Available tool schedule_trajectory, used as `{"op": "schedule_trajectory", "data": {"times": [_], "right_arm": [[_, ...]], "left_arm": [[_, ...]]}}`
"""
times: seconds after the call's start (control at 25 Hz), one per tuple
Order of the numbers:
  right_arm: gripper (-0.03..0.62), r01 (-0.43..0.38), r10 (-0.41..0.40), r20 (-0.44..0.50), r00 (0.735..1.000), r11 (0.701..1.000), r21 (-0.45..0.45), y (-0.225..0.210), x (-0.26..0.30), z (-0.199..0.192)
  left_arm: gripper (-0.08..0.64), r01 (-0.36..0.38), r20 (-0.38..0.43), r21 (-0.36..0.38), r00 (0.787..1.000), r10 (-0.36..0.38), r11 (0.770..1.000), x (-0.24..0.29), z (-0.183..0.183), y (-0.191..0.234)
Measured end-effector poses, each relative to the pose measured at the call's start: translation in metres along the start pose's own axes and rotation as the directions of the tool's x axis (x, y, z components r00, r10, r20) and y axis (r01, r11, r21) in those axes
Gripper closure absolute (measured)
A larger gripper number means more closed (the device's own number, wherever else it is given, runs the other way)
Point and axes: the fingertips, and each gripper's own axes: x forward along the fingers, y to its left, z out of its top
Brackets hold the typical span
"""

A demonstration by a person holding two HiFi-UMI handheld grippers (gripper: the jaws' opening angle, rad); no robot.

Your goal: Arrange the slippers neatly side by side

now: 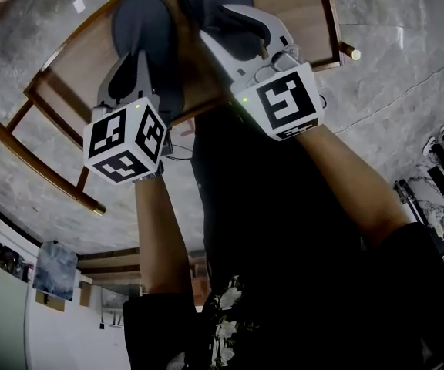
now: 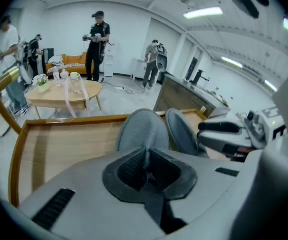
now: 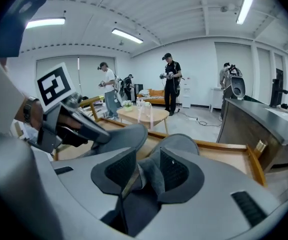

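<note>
Wooden surface (image 2: 64, 144) sits up at 12 o'clock in the head view. Left gripper (image 2: 145, 154) has its jaws clenched on the left slipper (image 2: 141, 126) heel rim. Right gripper (image 3: 146, 171) jaws are released, with the right slipper (image 3: 184, 144) rim loose between them, at 3 o'clock of its mate.

People (image 2: 99, 44) stand near a round table (image 2: 51, 100) and, perhaps, a sofa (image 2: 74, 61).
</note>
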Motion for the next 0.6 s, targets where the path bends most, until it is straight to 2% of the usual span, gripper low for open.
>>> {"op": "schedule_trajectory", "data": {"times": [0.12, 0.2, 0.32, 0.44, 0.52, 0.6], "right_arm": [[0.453, 0.015, -0.014, -0.016, 1.000, 1.000, 0.011, -0.001, 0.004, -0.004], [0.453, 0.016, -0.016, -0.024, 1.000, 1.000, 0.010, -0.002, 0.007, -0.006], [0.453, 0.013, -0.012, -0.039, 0.999, 1.000, 0.004, -0.004, 0.011, -0.009], [0.449, 0.017, -0.017, -0.048, 0.999, 1.000, 0.000, -0.007, 0.015, -0.011], [0.449, 0.025, -0.025, -0.058, 0.998, 1.000, 0.013, -0.009, 0.018, -0.013], [0.449, 0.037, -0.035, -0.080, 0.996, 0.999, 0.028, -0.009, 0.020, -0.019]], "left_arm": [[0.540, 0.002, 0.133, -0.170, 0.991, 0.021, 0.985, -0.019, 0.014, 0.000], [0.540, -0.003, 0.178, -0.256, 0.983, 0.050, 0.967, -0.023, 0.017, 0.004], [0.540, -0.026, 0.155, -0.253, 0.986, 0.067, 0.967, -0.013, 0.010, 0.006], [0.540, 0.001, 0.121, -0.198, 0.992, 0.023, 0.980, 0.000, 0.009, -0.004], [0.540, -0.008, 0.109, -0.158, 0.994, 0.026, 0.987, 0.002, 0.009, -0.008], [0.540, -0.019, 0.112, -0.196, 0.993, 0.042, 0.980, 0.001, 0.006, -0.006]]}}
